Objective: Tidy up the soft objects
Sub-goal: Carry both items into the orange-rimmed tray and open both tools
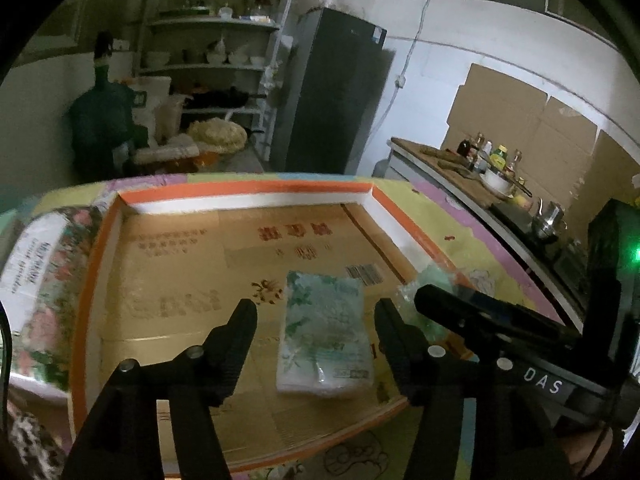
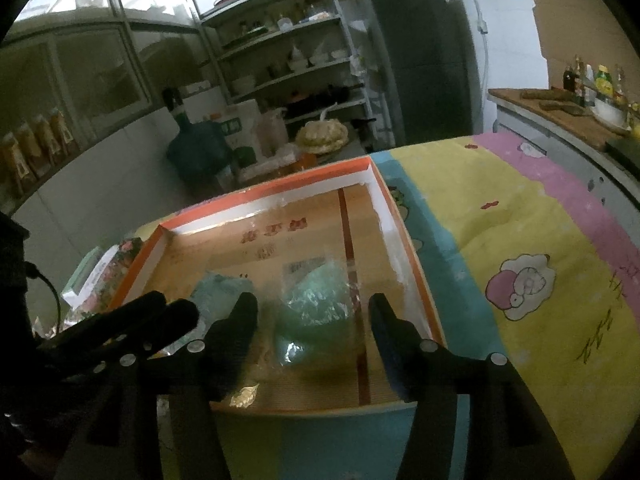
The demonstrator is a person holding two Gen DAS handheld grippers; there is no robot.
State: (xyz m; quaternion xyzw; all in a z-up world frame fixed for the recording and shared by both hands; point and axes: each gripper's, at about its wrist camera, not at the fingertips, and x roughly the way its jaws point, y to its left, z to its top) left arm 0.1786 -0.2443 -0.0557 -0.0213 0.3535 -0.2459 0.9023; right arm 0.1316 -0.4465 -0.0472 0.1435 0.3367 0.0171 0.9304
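Observation:
A shallow cardboard box with an orange rim (image 1: 96, 248) lies on a patterned cloth. In the left wrist view a white and green tissue pack (image 1: 326, 336) lies flat in it, between the open fingers of my left gripper (image 1: 316, 316). In the right wrist view a green item in a clear plastic bag (image 2: 320, 312) lies in the box (image 2: 404, 240), between the open fingers of my right gripper (image 2: 314, 312). Neither gripper holds anything. The tissue pack's corner (image 2: 218, 286) shows left of the bag. The bag (image 1: 424, 292) shows partly behind the right gripper in the left view.
A large floral tissue package (image 1: 44, 280) lies outside the box on its left. The yellow, pink and blue cloth (image 2: 540, 280) spreads to the right. A counter with bottles and a kettle (image 1: 496, 168) stands at the right; shelves and a dark fridge (image 1: 332, 92) stand behind.

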